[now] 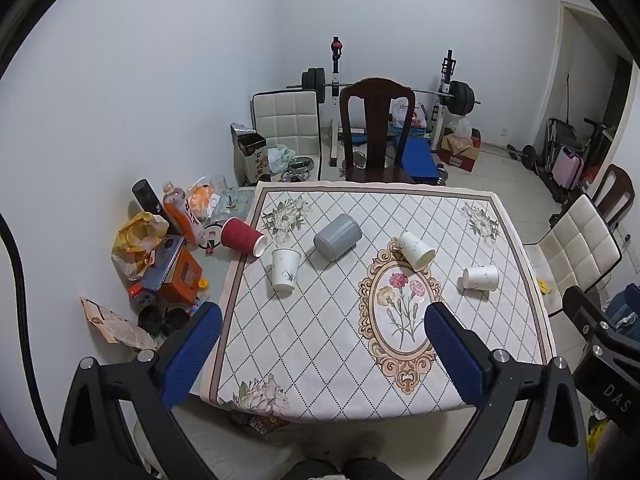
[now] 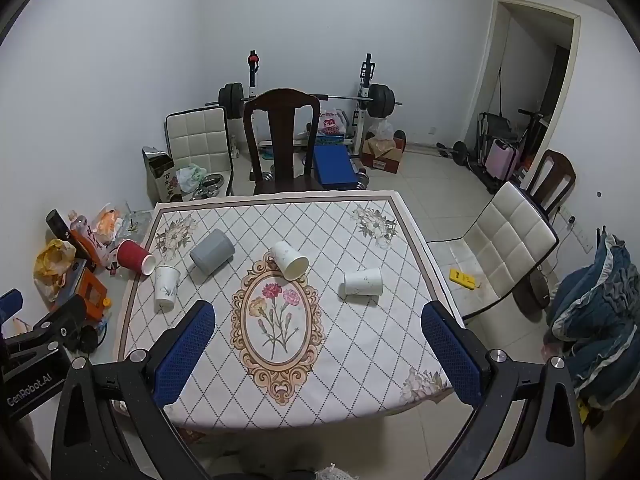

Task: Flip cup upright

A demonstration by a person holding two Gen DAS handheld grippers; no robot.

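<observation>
Five cups lie on the table, which is covered by a white diamond-patterned tablecloth (image 1: 320, 340) (image 2: 360, 344) with an oval flower medallion (image 1: 402, 308) (image 2: 276, 320) printed near its middle. Places below are told from that medallion.

A white paper cup with faint grey speckles (image 1: 416, 250) (image 2: 290, 259) lies tilted on its side at the medallion's far rim, its open mouth turned toward the cameras. A second white paper cup (image 1: 480, 277) (image 2: 362, 282) lies flat on its side to the right of the medallion, apart from the first. A grey ribbed plastic cup (image 1: 337, 236) (image 2: 212, 255) lies on its side to the far left of the medallion. Just beyond it on the left, a third white paper cup with a faint plant print (image 1: 285, 269) (image 2: 166, 286) stands on the cloth with its wider end up. A red ribbed paper cup (image 1: 242, 236) (image 2: 135, 257) lies on its side at the cloth's left edge, farthest from the medallion, mouth facing right.

The left gripper (image 1: 322, 344) hangs above the near edge of the table, its blue-padded fingers (image 1: 192, 356) spread wide with nothing between them. The right gripper (image 2: 318, 344) hangs likewise over the near edge, its blue pads (image 2: 450, 356) wide apart and empty.

Beyond the table's far edge stands a dark wooden chair (image 1: 374, 128) (image 2: 282, 140), and behind it a barbell rack with black weight plates (image 1: 460, 98) (image 2: 378, 100).
</observation>
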